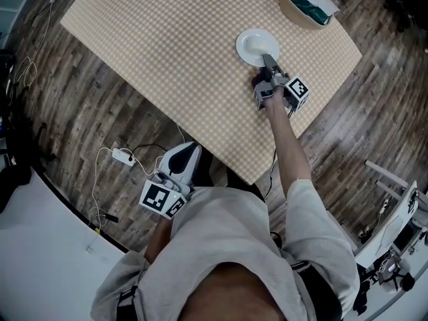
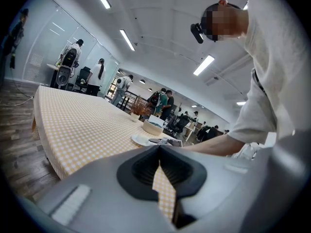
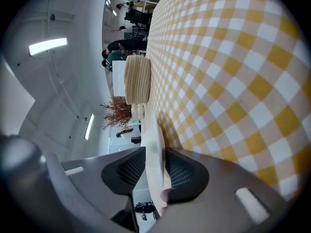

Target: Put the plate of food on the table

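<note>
Just short of the round woven basket [image 1: 306, 9], on the person's side, the round white ceramic plate [image 1: 257, 47] is lying flat on the yellow-checked bench [image 1: 167, 45]. The right gripper [image 1: 267, 60] is straddling the plate's rim opposite the basket, jaws slightly apart and apparently not pinching. The left gripper [image 1: 189, 150] is hanging well back from the basket, jaws closed, empty.

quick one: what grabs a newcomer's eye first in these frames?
The big yellow-checked table fills the head view, with a white plate lying flat near its right edge. The right claw reaches out to the plate's rim, which stands between its slightly parted jaws. The left claw hangs back by the person's body, off the table, shut on nothing.
</note>
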A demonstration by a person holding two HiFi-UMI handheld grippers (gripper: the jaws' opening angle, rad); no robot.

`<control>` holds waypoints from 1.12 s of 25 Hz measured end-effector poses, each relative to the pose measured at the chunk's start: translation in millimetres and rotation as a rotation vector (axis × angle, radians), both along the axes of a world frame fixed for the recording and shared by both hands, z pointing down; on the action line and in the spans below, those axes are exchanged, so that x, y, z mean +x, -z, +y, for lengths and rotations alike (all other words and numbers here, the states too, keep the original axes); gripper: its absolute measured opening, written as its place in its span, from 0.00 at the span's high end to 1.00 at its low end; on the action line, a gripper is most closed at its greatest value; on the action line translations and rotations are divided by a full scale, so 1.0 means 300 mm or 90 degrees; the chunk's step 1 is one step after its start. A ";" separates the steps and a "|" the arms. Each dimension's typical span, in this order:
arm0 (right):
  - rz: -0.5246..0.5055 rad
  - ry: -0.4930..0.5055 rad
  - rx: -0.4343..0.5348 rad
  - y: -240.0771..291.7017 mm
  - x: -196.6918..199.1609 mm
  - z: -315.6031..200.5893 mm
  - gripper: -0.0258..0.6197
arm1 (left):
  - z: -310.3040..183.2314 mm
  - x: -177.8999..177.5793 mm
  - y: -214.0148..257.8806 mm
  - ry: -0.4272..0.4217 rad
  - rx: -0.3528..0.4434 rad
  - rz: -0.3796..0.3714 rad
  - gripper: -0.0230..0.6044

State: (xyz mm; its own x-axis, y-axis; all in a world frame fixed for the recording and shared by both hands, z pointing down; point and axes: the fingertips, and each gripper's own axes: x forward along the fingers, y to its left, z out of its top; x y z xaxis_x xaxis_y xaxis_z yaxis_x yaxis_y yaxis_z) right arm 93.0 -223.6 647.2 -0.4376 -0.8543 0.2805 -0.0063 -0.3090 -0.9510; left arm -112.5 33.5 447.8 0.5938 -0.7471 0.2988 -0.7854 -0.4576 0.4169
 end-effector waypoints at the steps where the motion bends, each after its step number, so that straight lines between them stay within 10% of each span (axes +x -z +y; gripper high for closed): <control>1: -0.004 -0.004 0.001 0.002 0.004 0.000 0.76 | -0.001 0.001 0.000 -0.001 0.000 0.001 0.95; 8: 0.036 0.075 0.040 0.014 -0.013 0.001 0.70 | 0.007 0.010 -0.009 -0.004 -0.004 0.003 0.95; 28: 0.591 0.610 0.168 0.001 -0.128 0.116 0.62 | 0.001 0.042 0.012 -0.019 0.003 0.012 0.95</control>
